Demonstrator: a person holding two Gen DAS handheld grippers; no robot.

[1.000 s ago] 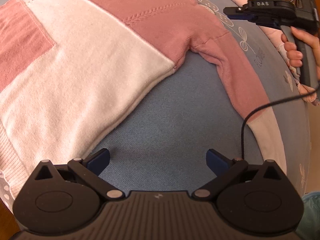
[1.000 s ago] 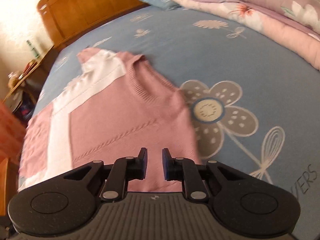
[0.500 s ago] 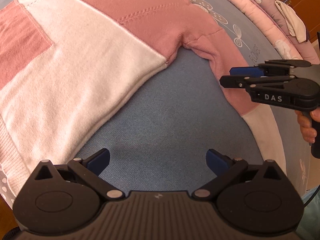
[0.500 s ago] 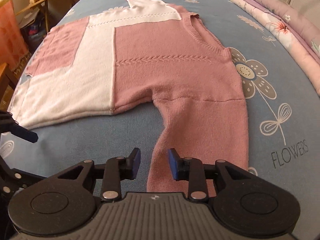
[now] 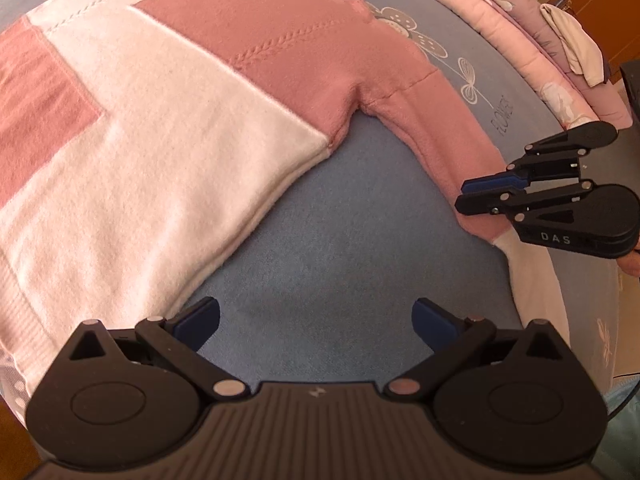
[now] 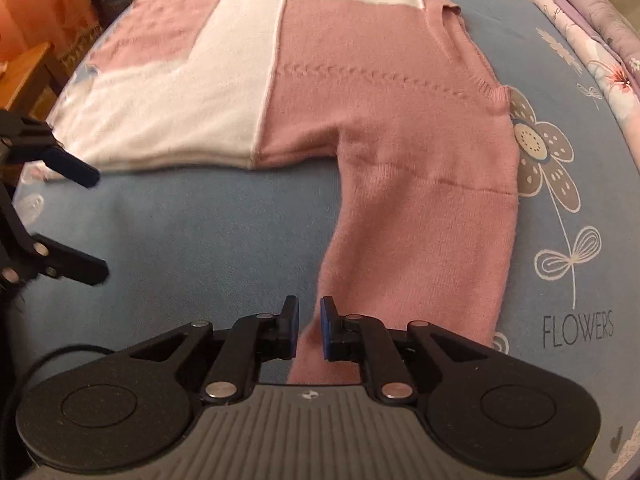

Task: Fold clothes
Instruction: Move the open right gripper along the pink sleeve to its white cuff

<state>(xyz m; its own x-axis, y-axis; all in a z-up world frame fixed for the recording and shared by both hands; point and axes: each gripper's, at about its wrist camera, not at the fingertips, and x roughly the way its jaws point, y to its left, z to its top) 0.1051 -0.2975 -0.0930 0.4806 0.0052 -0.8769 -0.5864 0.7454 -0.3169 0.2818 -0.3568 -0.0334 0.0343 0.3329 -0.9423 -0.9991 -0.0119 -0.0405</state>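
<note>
The sweater (image 6: 360,120) lies flat, unfolded; my right fingers (image 6: 291,328) almost together by its sleeve (image 6: 420,248), left fingers (image 5: 200,316) wide apart.

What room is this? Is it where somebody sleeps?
Most likely a bedroom. The pink and white sweater lies on a bed with a blue flowered sheet, and folded quilts are piled along its far edge.

1. Our left wrist camera sits low behind the left gripper (image 5: 316,320), looking close over the bedsheet (image 5: 340,248) at the sweater (image 5: 168,128) hem ahead.
2. Our right wrist camera looks along the right gripper (image 6: 310,328), up the sleeve (image 6: 420,248).
3. Both views share the sweater, and each shows the other gripper.
</note>
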